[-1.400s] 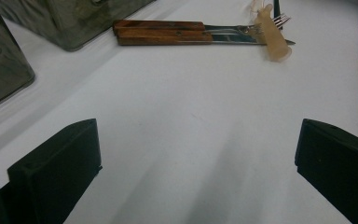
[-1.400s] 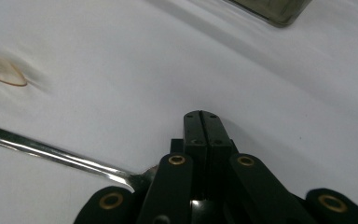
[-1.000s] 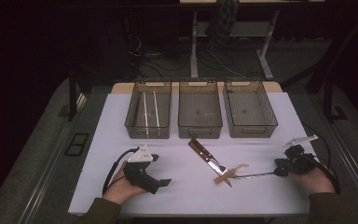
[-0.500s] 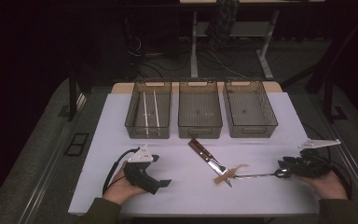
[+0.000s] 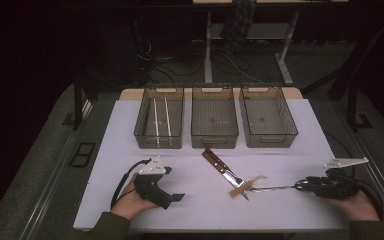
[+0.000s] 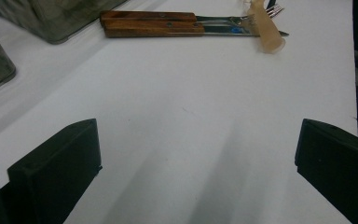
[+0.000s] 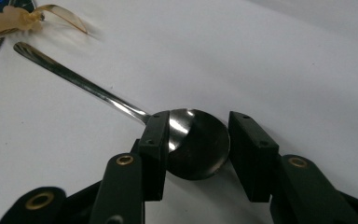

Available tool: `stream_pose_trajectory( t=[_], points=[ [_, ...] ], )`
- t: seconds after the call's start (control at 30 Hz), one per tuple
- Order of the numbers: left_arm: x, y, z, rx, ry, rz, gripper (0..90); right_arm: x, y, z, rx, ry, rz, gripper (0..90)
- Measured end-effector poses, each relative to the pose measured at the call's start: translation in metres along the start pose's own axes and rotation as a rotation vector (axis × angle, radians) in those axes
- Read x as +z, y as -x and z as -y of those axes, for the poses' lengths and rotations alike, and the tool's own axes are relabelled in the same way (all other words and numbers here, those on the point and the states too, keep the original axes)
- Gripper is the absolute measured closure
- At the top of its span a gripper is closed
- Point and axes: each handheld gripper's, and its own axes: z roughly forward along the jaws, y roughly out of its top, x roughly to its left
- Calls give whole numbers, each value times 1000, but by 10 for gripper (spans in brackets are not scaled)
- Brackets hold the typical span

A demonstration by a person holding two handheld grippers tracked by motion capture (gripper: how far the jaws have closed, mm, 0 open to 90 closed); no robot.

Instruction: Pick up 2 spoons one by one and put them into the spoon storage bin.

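Lying flat near the table's (image 5: pixel 105 150) front right edge, the spoon (image 7: pixel 186 140) has its bowl between the right gripper's (image 7: pixel 198 144) jaws, which have just been opening; one pad touches the bowl's rim, the other stands just clear, so nothing is clamped. Its handle points toward the knife (image 5: pixel 222 172) and fork at the table's middle, where a tan plastic piece (image 5: pixel 245 186) lies across them. Left gripper (image 6: pixel 196 154) rests wide open over bare white surface, with three bins (image 5: pixel 215 122) behind.

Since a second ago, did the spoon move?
Yes. The spoon slid right, away from the knife, toward the table's right edge.
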Motion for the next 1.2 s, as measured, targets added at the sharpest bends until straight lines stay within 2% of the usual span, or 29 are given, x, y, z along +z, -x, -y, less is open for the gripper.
stream_pose_trajectory(
  t=[0.13,0.3,0.4,0.6,0.83,1.2],
  points=[
    [1,0,0,-1,-7,-1,0,0,-1,0,-19,-15,-9,609],
    [1,0,0,2,-9,-1,0,-1,-3,0,-70,-31,-16,630],
    [1,0,0,2,-10,-2,0,-2,-4,1,-101,-37,-22,674],
    [1,0,0,2,-10,-1,0,-7,2,6,-110,-31,-69,750],
    [2,1,0,6,-14,1,0,-15,8,14,-104,-7,-144,853],
    [0,1,1,4,3,12,0,-15,6,13,-129,-8,-165,868]
  ],
)
